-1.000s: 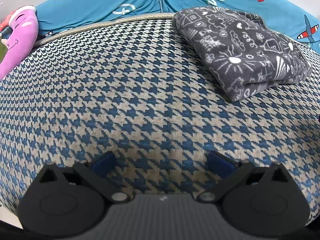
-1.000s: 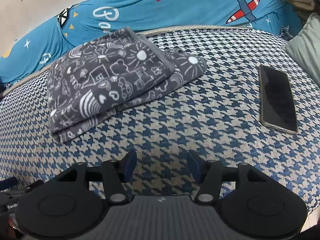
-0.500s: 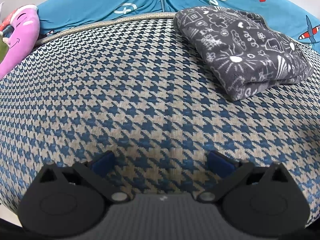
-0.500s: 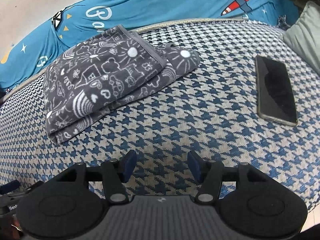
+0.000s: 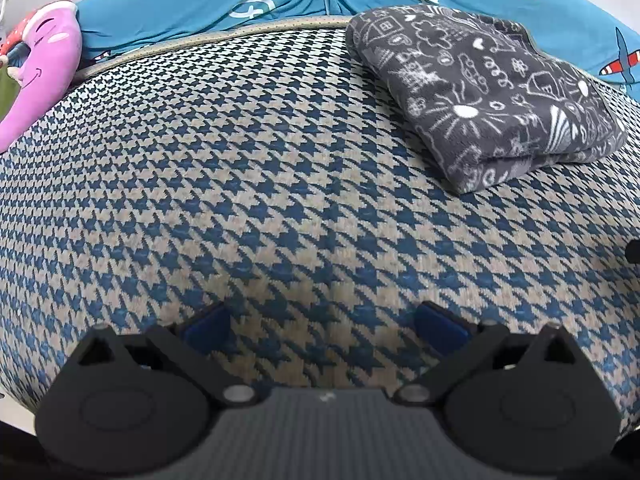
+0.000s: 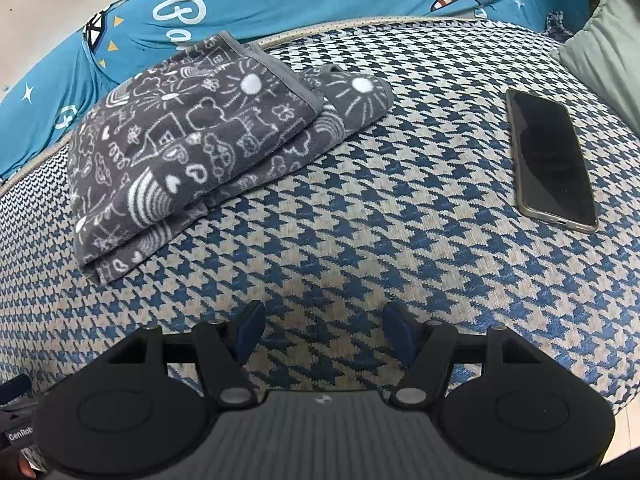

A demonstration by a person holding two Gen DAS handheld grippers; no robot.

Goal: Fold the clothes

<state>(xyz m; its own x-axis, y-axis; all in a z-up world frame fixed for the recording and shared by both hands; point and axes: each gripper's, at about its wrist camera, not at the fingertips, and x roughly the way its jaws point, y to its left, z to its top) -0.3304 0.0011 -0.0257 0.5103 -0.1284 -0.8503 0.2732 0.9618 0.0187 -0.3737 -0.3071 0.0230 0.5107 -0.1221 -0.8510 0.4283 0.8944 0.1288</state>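
Beyond both empty, parted jaws lies folded cloth.

The pink plush toy and grey cushion are both cut off by frame edges.

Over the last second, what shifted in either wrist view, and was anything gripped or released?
Nothing was gripped or released. The right gripper eased back and tilted slightly: the folded grey cloth and the phone slid a little lower and nearer in its view. The left gripper barely moved. Both jaws stayed open and empty, and the cloth stayed folded on the houndstooth cover.
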